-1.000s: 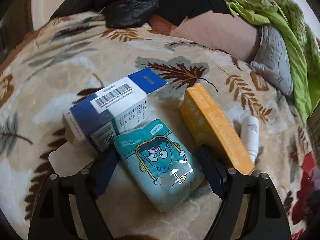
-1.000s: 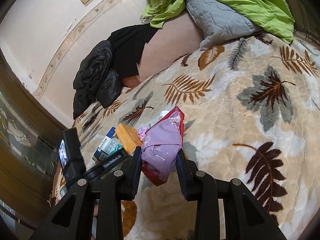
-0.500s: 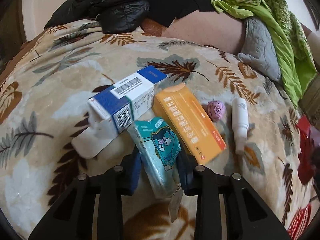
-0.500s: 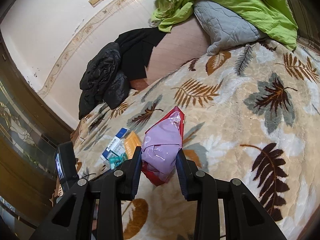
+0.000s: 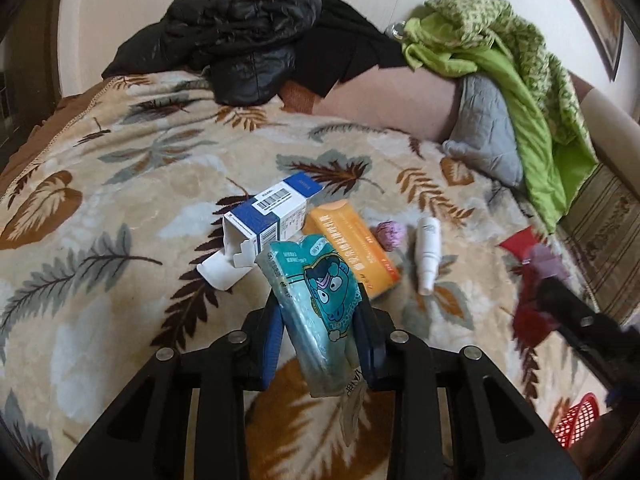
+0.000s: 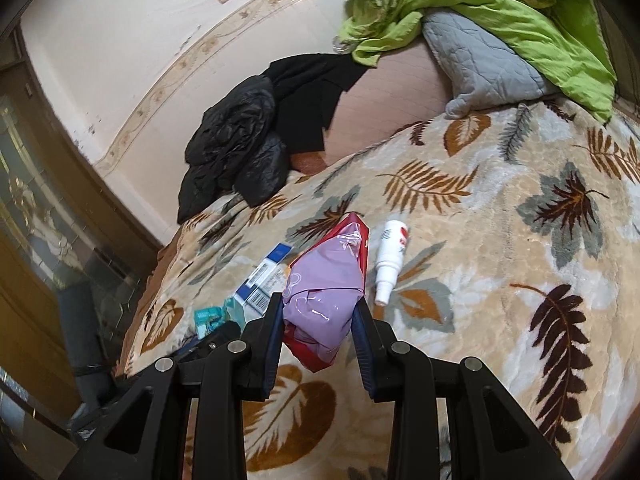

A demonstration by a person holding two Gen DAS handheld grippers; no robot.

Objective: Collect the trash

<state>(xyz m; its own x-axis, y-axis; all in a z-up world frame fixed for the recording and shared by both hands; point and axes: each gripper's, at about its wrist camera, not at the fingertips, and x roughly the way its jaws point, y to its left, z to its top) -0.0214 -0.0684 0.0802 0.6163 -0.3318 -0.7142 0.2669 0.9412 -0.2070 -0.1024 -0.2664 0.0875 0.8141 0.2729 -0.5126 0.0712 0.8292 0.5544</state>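
Observation:
My left gripper [image 5: 318,330] is shut on a teal tissue pack [image 5: 316,300] with a cartoon face, lifted clear of the leaf-patterned blanket [image 5: 120,208]. Behind it on the bed lie an opened blue and white box [image 5: 268,216], an orange box [image 5: 352,248], a small purple crumpled ball [image 5: 390,234] and a white spray bottle [image 5: 427,254]. My right gripper [image 6: 318,326] is shut on a purple and red plastic wrapper [image 6: 326,284], held above the bed. The bottle [image 6: 390,262] and the blue box [image 6: 262,280] show past it.
A black jacket [image 5: 240,44] is piled at the bed's far edge. A grey pillow [image 5: 486,136] and a green quilt [image 5: 520,92] lie at the head. A red mesh basket [image 5: 576,426] shows at the lower right of the left wrist view.
My left gripper closed around the teal tissue pack and raised it off the blanket, pulling back from the boxes. The right gripper rose a little with its wrapper.

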